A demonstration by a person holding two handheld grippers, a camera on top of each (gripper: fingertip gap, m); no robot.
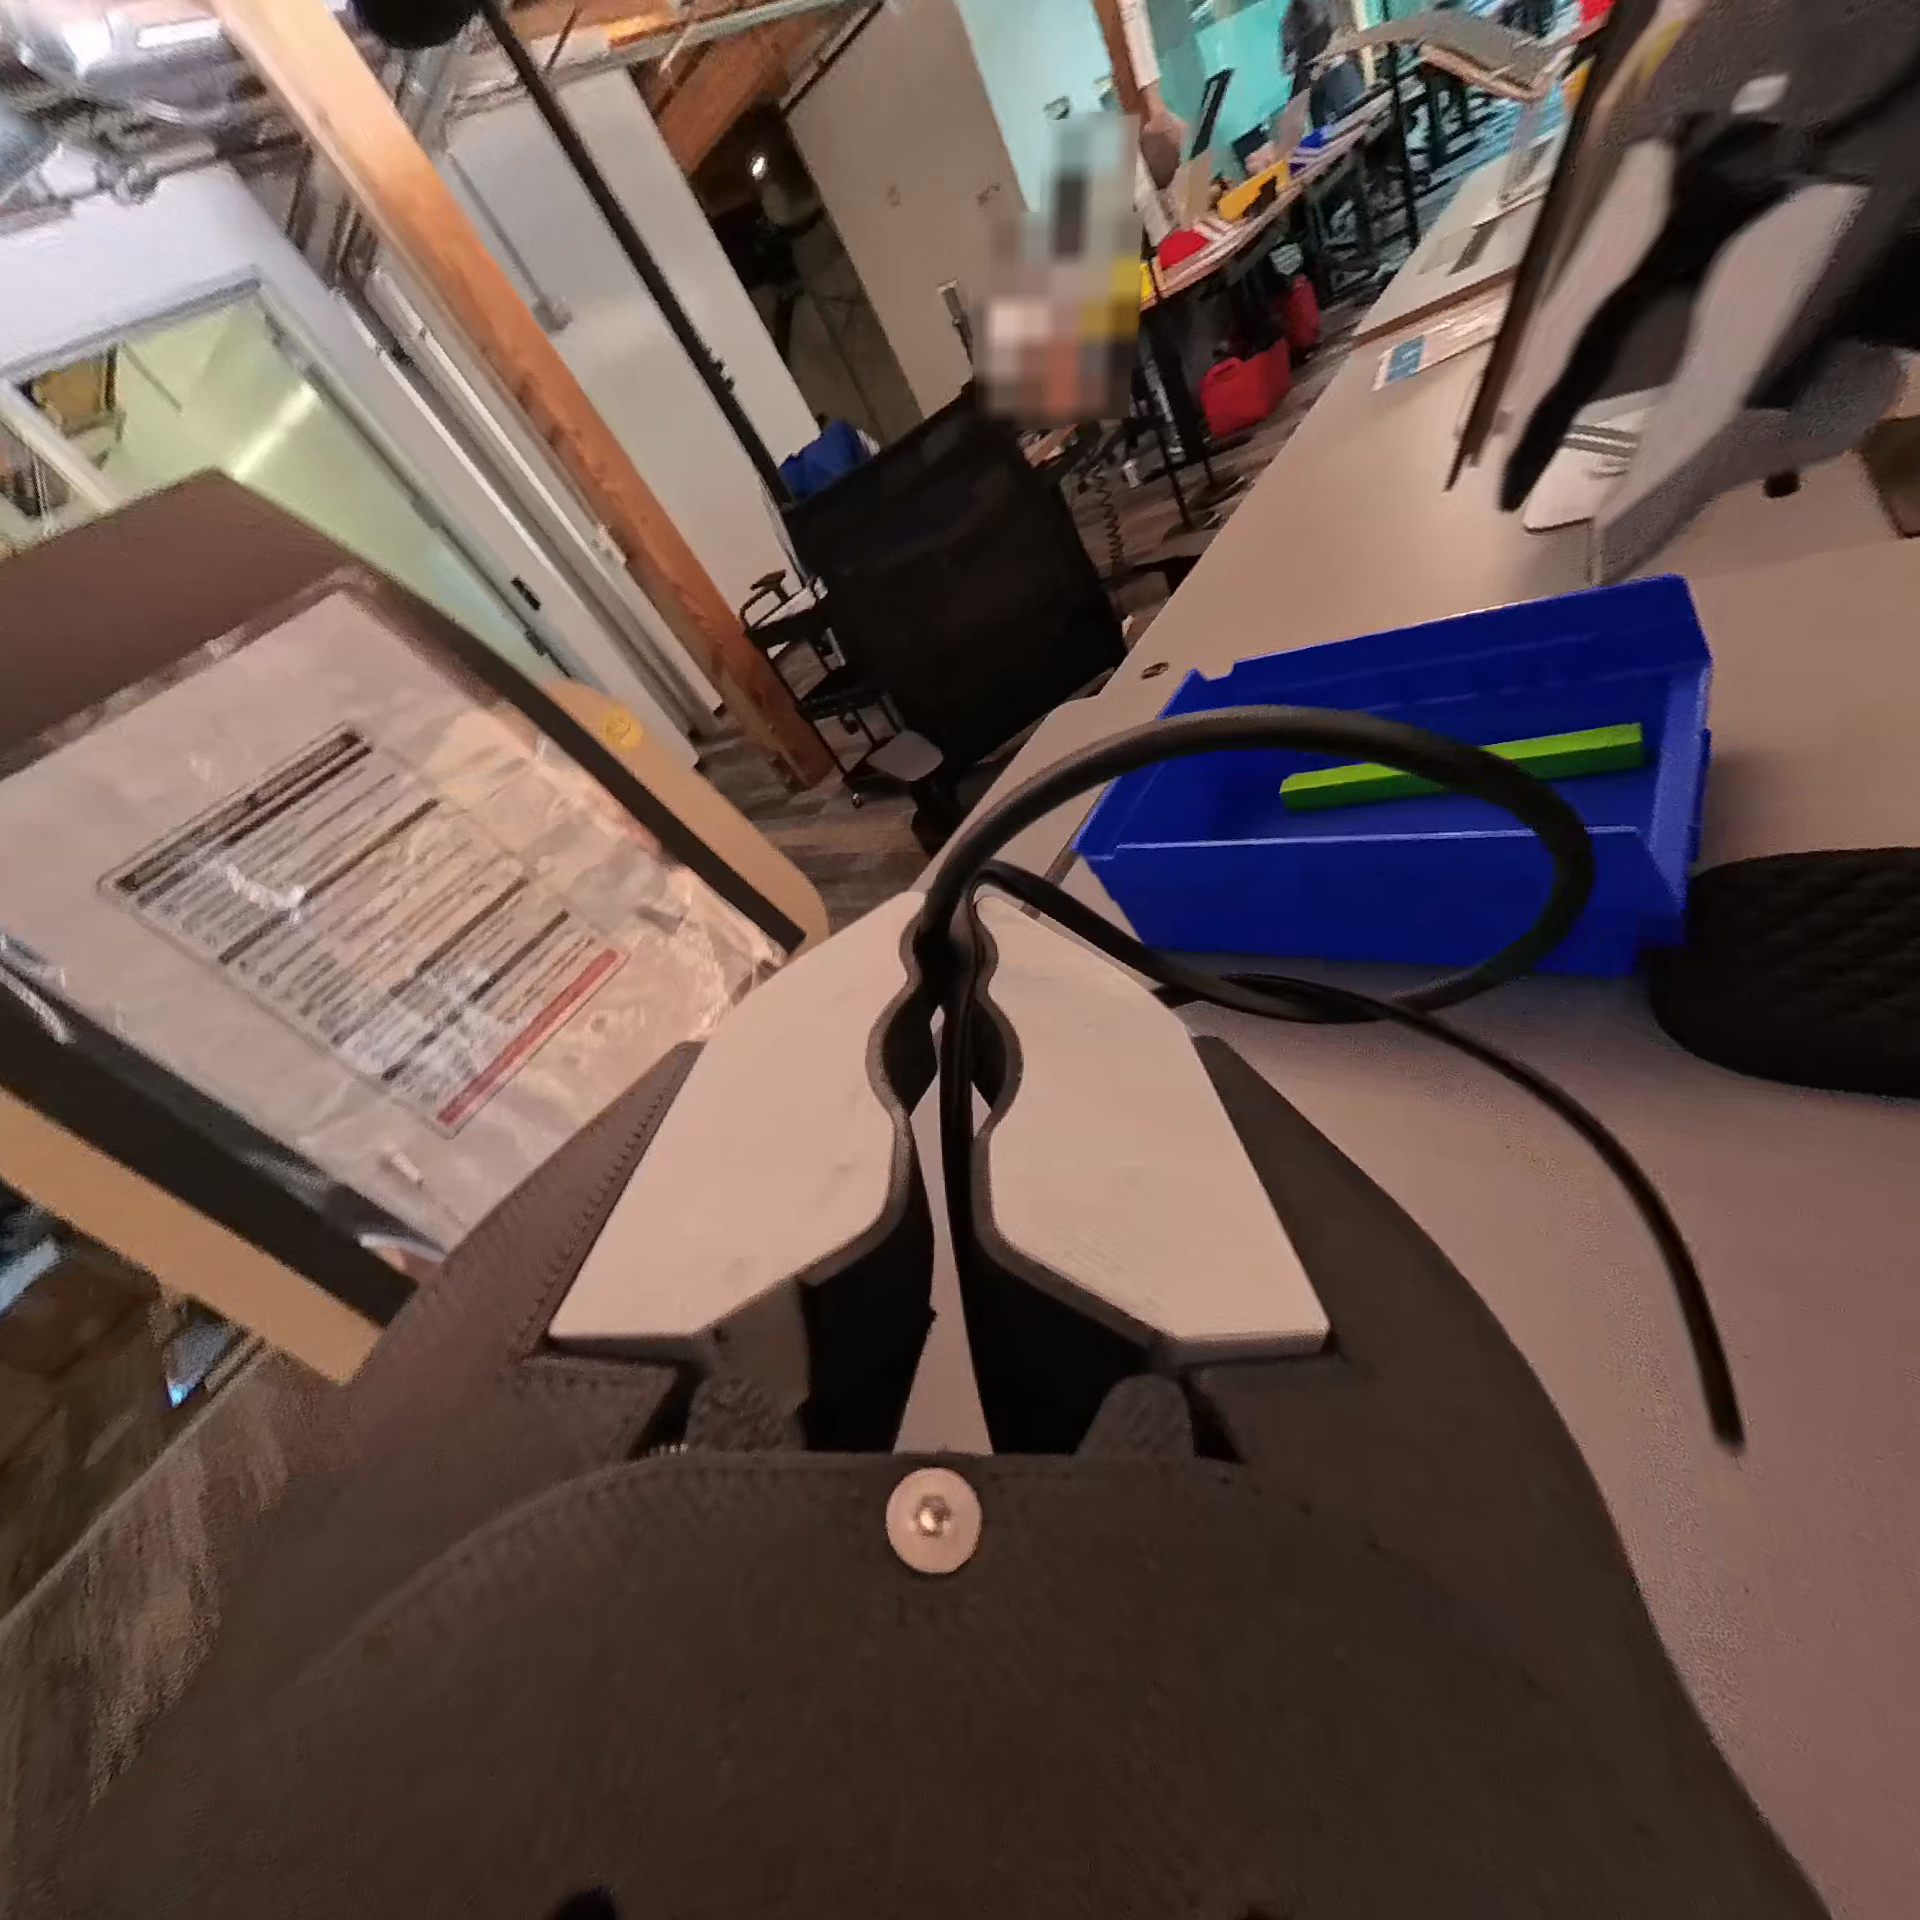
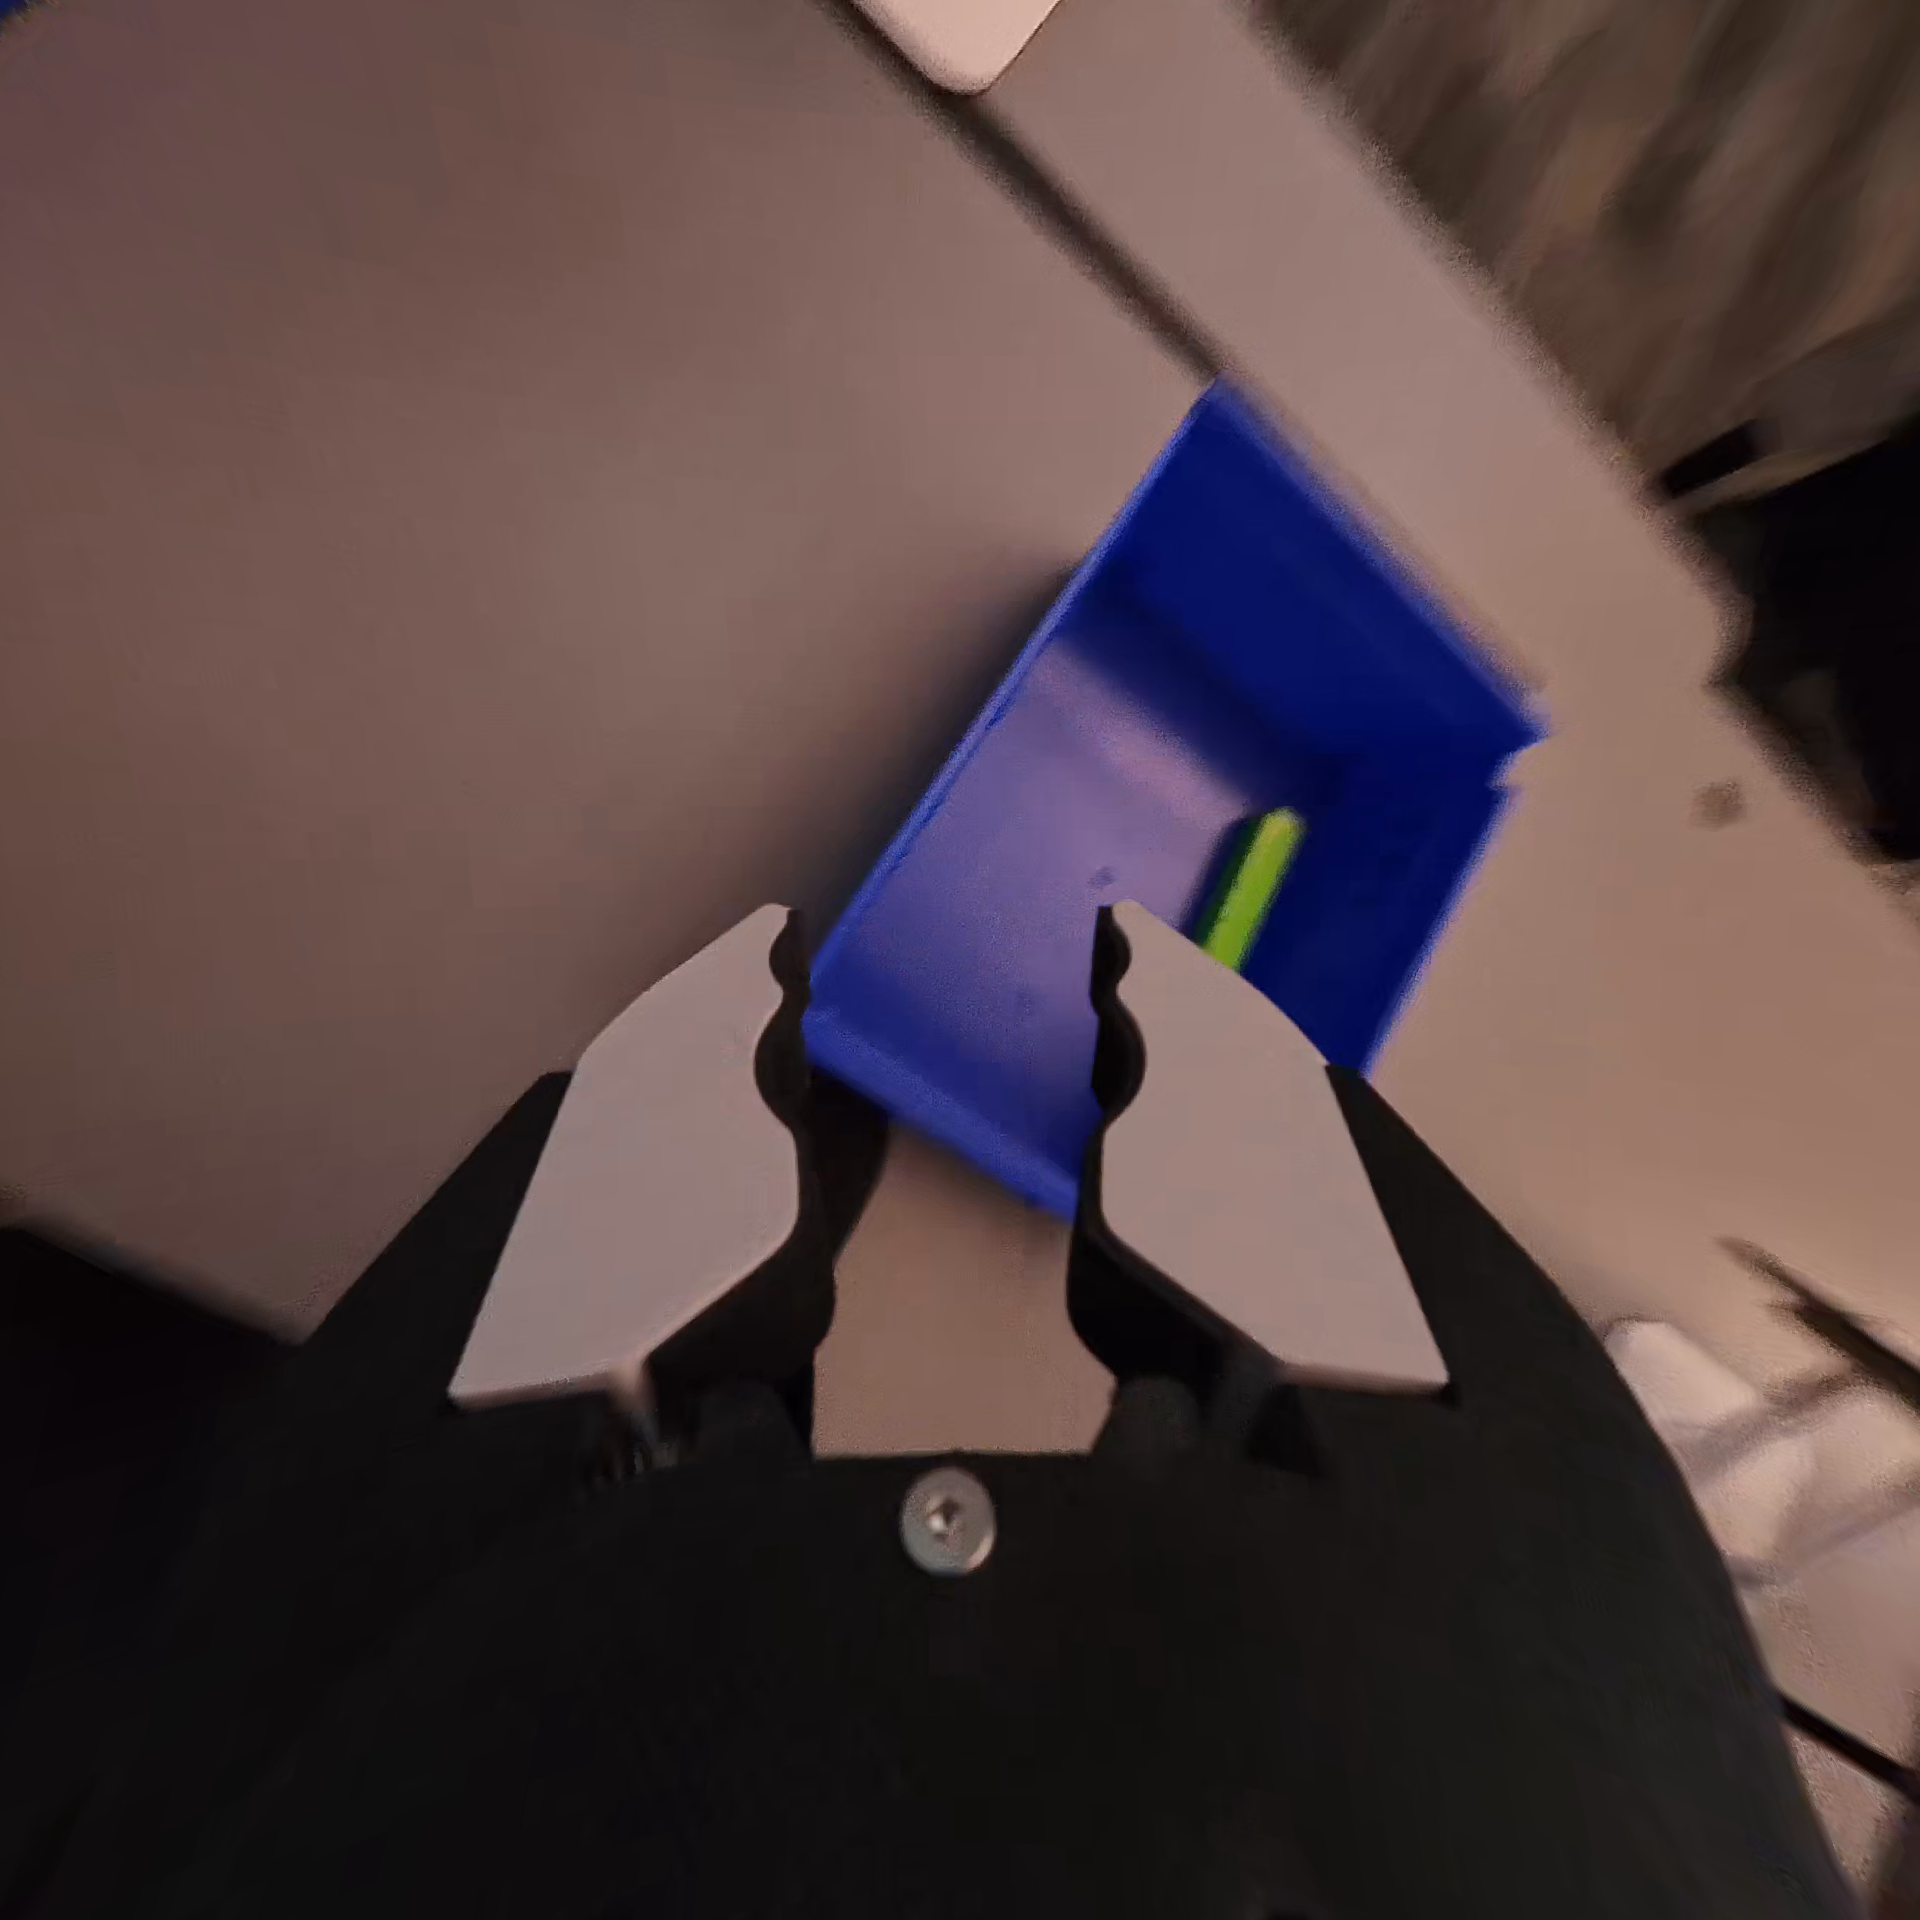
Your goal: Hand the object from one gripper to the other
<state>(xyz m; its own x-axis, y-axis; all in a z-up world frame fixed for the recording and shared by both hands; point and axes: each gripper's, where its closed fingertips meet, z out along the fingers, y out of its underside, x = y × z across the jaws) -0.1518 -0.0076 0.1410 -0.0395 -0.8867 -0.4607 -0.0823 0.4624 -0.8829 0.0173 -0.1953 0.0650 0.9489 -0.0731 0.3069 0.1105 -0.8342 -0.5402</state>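
- Nearest the left wrist camera, the left gripper (image 1: 951,935) is clamped on a thin black cable (image 1: 1455,758). The strand runs down the slot between the jaws, and a loop springs out past the tips and arcs to the right, in front of the blue bin (image 1: 1382,894).
- A loose tail of the cable trails down to the right over the grey table (image 1: 1403,1299).
- Left of the gripper, a cardboard box (image 1: 135,582) carries a printed label under clear film (image 1: 374,925); the print is motion-blurred and I would not repeat it anyway.
- Inside the bin lies a green bar (image 1: 1455,769), untouched.
- At far right, a black textured pad (image 1: 1797,966) sits just beside the bin.
- Upper right, the right gripper (image 1: 1538,468) hangs above the table, well apart from the cable.
- In its own view the right gripper (image 2: 951,935) is empty with its jaws spread wide, looking down into the blue bin (image 2: 914,831) and the green bar (image 2: 1252,883).
- Risk, as I judge it: the cable is thin and springy, so the right gripper may close on air or pinch only one strand of the loop.
- If the left lets go before the right has a firm hold, the cable could drop onto the table or into the bin.
- The trailing tail might also snag the bin rim and drag it.
- No brand name is legible in either view.
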